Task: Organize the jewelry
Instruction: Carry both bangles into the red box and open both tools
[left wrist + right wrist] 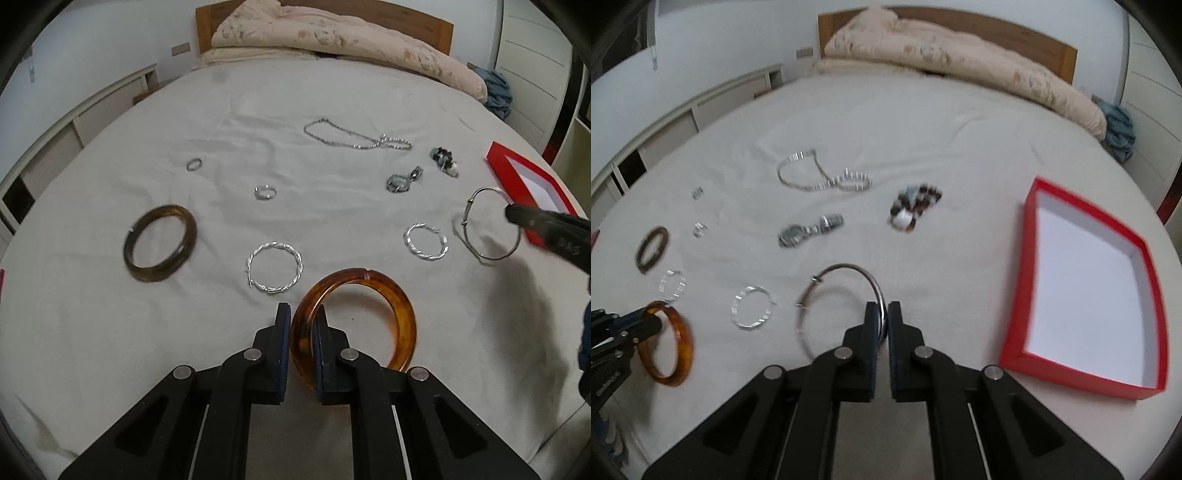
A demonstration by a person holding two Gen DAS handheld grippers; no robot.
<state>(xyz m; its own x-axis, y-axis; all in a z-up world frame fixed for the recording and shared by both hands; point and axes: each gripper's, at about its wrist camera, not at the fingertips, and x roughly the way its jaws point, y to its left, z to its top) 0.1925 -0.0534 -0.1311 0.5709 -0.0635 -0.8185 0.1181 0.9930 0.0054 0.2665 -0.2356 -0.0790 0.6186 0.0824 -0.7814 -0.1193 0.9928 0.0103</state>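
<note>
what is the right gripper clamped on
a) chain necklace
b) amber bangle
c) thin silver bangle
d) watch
c: the right gripper has its jaws shut on the rim of the thin silver bangle, while the amber bangle sits in the left gripper, and the watch and chain necklace lie untouched on the bed.
</note>
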